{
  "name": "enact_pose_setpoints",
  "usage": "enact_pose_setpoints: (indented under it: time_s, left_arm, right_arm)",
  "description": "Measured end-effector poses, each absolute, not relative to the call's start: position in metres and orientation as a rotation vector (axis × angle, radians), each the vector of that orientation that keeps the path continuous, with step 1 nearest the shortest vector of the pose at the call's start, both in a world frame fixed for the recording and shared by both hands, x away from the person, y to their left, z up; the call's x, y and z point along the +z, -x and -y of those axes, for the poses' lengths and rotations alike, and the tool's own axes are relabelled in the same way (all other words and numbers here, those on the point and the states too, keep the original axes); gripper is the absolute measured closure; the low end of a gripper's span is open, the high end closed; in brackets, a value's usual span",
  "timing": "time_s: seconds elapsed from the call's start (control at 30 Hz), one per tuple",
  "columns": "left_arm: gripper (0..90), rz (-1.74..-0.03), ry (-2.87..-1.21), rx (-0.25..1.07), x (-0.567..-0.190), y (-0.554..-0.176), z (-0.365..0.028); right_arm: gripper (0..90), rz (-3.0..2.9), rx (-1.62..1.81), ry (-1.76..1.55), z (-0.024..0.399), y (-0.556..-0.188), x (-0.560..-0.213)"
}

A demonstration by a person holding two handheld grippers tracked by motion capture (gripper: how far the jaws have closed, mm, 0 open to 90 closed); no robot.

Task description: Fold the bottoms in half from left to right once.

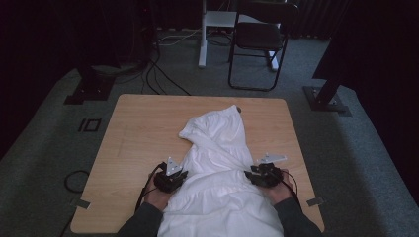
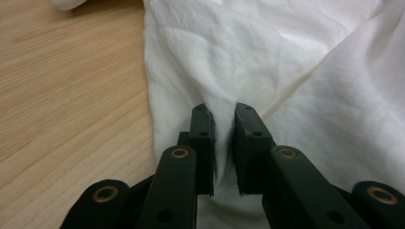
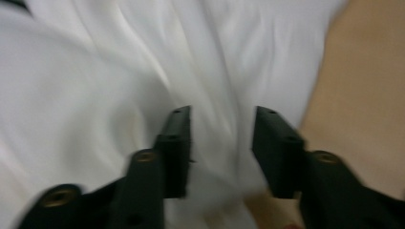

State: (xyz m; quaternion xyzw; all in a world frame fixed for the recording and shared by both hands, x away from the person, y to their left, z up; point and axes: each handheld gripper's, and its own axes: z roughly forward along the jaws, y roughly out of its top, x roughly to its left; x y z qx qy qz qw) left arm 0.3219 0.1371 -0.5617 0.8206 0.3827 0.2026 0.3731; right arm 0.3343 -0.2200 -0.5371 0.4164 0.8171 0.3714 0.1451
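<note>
A white garment (image 1: 217, 163), possibly a hooded top or shirt, lies crumpled on a light wooden counter (image 1: 133, 133). It runs from the middle of the counter back to the near edge, where it spills toward the person. The far end bunches into a rounded, hood-like fold.

The person's forearms come in from the bottom of the high view. The left gripper (image 1: 170, 178) sits at the garment's left edge, and the right gripper (image 1: 265, 175) at its right edge, both on the near half of the counter.

In the left gripper view, the left gripper (image 2: 223, 148) is clenched on a pinched ridge of the white cloth, close to where the cloth meets bare wood. Creases fan away from the pinch.

In the right gripper view, which is blurred, the right gripper (image 3: 220, 143) is released, jaws well apart over the cloth near its edge, with bare counter just beside. Whether the jaws touch the cloth cannot be told.

The cloth looks thin, soft and light. It would likely drape and slide over the smooth wood, and sag between two holds. A firm pinch at an edge or seam, on both sides, seems the best way to take it.

Beyond the counter are a grey carpeted floor (image 1: 360, 148), a black folding chair (image 1: 259, 39) and loose cables (image 1: 163, 81).
</note>
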Motion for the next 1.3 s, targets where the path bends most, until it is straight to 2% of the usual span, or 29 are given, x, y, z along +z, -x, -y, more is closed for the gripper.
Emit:
enact_pose_setpoints:
  time_s: [0.1,0.13,0.23,0.27,0.33,0.43,0.5,0.53,0.57,0.63,0.67,0.8,0.87,1.0,1.1,1.23,1.27,1.3]
  left_arm:
    - [79.7,-0.978,-2.096,0.517,-0.562,-0.322,-0.137]
    - [79.5,-0.984,-2.093,0.51,-0.562,-0.322,-0.138]
    - [79.2,-0.978,-2.097,0.517,-0.562,-0.322,-0.137]
    - [79.2,-0.975,-2.101,0.525,-0.562,-0.322,-0.137]
    - [79.3,-0.975,-2.103,0.53,-0.562,-0.321,-0.137]
    - [79.2,-0.975,-2.103,0.529,-0.562,-0.322,-0.137]
    - [79.2,-0.974,-2.105,0.535,-0.562,-0.321,-0.136]
    - [79.2,-0.974,-2.105,0.536,-0.562,-0.321,-0.136]
    - [79.2,-0.973,-2.106,0.538,-0.562,-0.321,-0.136]
    - [79.3,-0.969,-2.107,0.547,-0.562,-0.32,-0.136]
    - [79.4,-0.967,-2.109,0.551,-0.562,-0.32,-0.135]
    - [80.4,-0.959,-2.111,0.546,-0.562,-0.319,-0.135]
    - [81.3,-0.95,-2.116,0.545,-0.562,-0.318,-0.134]
    - [82.4,-0.942,-2.129,0.552,-0.562,-0.315,-0.132]
    - [82.4,-0.936,-2.13,0.552,-0.562,-0.315,-0.132]
    - [82.4,-0.94,-2.134,0.559,-0.562,-0.313,-0.13]
    - [82.0,-0.942,-2.135,0.553,-0.562,-0.312,-0.13]
    - [81.7,-0.942,-2.135,0.553,-0.562,-0.312,-0.13]
  right_arm:
    - [51.8,-2.333,1.155,-1.098,0.204,-0.351,-0.512]
    - [57.9,-2.342,1.171,-1.054,0.196,-0.359,-0.506]
    - [84.5,-2.398,1.16,-0.934,0.173,-0.383,-0.502]
    - [87.4,-2.426,1.176,-0.926,0.162,-0.395,-0.503]
    - [85.3,-2.439,1.173,-0.912,0.146,-0.411,-0.507]
    - [60.7,-2.448,1.183,-0.921,0.125,-0.426,-0.514]
    - [51.0,-2.47,1.138,-0.905,0.113,-0.433,-0.52]
    - [50.7,-2.478,1.112,-0.907,0.109,-0.437,-0.523]
    - [53.5,-2.472,1.092,-0.904,0.107,-0.441,-0.526]
    - [77.2,-2.472,1.12,-0.94,0.111,-0.449,-0.525]
    - [83.0,-2.444,1.144,-0.958,0.115,-0.452,-0.521]
    - [86.6,-2.237,1.318,-1.113,0.148,-0.458,-0.492]
    - [85.4,-2.193,1.379,-1.167,0.167,-0.462,-0.481]
    - [88.2,-2.102,1.326,-1.229,0.192,-0.462,-0.475]
    - [88.9,-2.054,1.266,-1.321,0.212,-0.463,-0.484]
    - [88.4,-2.097,1.192,-1.349,0.214,-0.467,-0.503]
    - [84.3,-2.139,1.212,-1.372,0.214,-0.474,-0.519]
    - [84.3,-2.139,1.212,-1.372,0.214,-0.474,-0.519]
